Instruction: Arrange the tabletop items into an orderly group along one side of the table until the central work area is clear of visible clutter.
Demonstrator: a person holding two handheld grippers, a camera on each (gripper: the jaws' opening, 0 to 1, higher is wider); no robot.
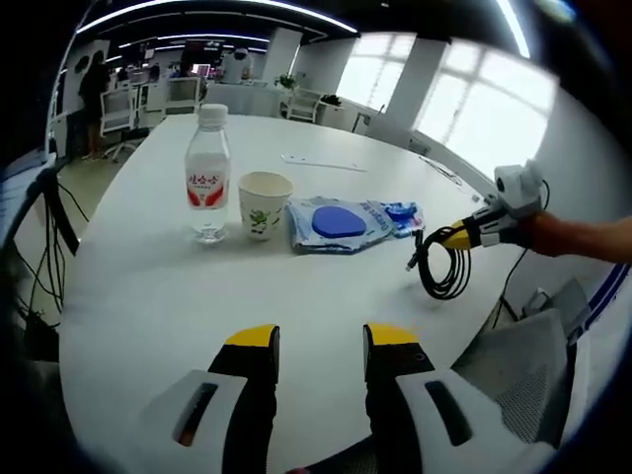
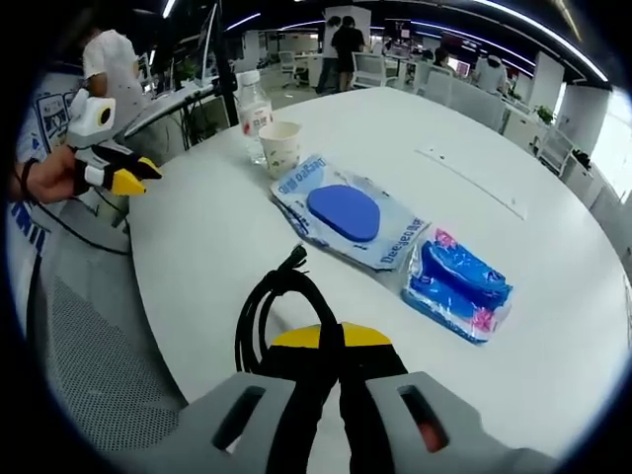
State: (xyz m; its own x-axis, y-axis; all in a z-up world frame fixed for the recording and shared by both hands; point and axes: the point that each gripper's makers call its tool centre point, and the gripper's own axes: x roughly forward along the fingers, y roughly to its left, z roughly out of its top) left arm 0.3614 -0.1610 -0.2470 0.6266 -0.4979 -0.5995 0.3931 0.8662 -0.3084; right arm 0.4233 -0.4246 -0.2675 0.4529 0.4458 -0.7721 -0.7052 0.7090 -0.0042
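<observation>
On the white round table (image 1: 148, 296) stand a clear water bottle (image 1: 207, 173) with a red label and a paper cup (image 1: 264, 204) side by side. Right of them lie a large blue packet (image 1: 341, 222) and a smaller blue one (image 1: 402, 212). My left gripper (image 1: 321, 346) hovers over the near table edge, open and holding nothing. My right gripper (image 2: 331, 341) is shut on a coiled black cable (image 2: 272, 306), held just over the table by the packets (image 2: 341, 212). It appears from the right in the left gripper view (image 1: 441, 237), cable (image 1: 444, 267) hanging below.
A flat white strip (image 2: 474, 183) lies further across the table. A grey mesh chair (image 1: 523, 375) stands at the table's edge near the right gripper. Behind are office desks, chairs and people. The left gripper (image 2: 146, 171) shows off the table's left edge.
</observation>
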